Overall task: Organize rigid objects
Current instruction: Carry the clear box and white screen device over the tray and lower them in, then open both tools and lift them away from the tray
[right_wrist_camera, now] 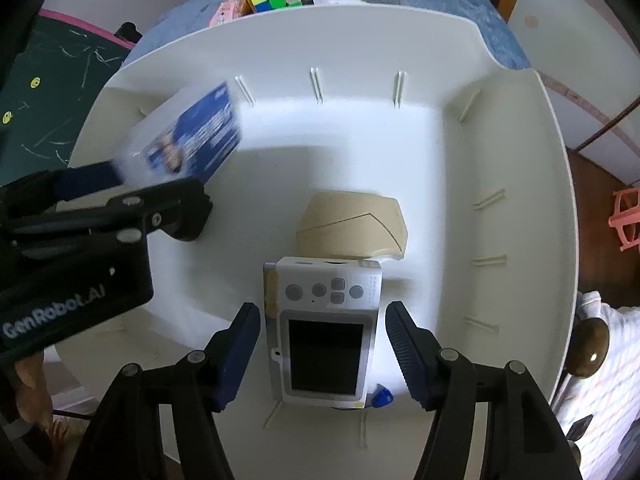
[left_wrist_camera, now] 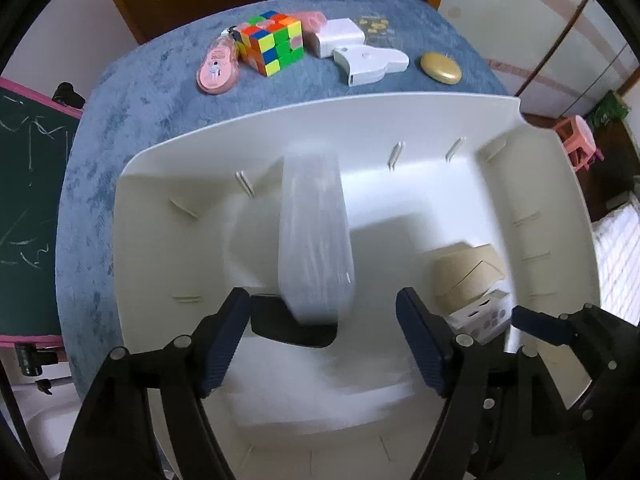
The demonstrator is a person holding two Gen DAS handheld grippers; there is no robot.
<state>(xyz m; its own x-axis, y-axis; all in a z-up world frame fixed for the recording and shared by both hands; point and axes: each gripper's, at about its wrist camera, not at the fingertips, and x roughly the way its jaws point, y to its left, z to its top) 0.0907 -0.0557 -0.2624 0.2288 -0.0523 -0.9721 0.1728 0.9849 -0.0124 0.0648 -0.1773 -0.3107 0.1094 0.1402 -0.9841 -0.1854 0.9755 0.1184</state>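
A white plastic bin (left_wrist_camera: 360,120) (right_wrist_camera: 520,160) sits on a blue cloth table. My left gripper (left_wrist_camera: 322,340) is open inside the bin; a blurred, translucent box with a blue label (left_wrist_camera: 316,232) (right_wrist_camera: 192,140) drops or leans just ahead of its fingers, free of them. My right gripper (right_wrist_camera: 324,352) is open, its fingers either side of a white boxed device with buttons and a dark screen (right_wrist_camera: 324,328) on the bin floor. A beige box (right_wrist_camera: 352,224) (left_wrist_camera: 468,272) lies just beyond it.
On the cloth behind the bin lie a Rubik's cube (left_wrist_camera: 272,42), a pink oval case (left_wrist_camera: 218,68), a white charger block (left_wrist_camera: 340,36), a white flat piece (left_wrist_camera: 372,64) and a gold oval object (left_wrist_camera: 440,67). A chalkboard (left_wrist_camera: 28,184) stands left.
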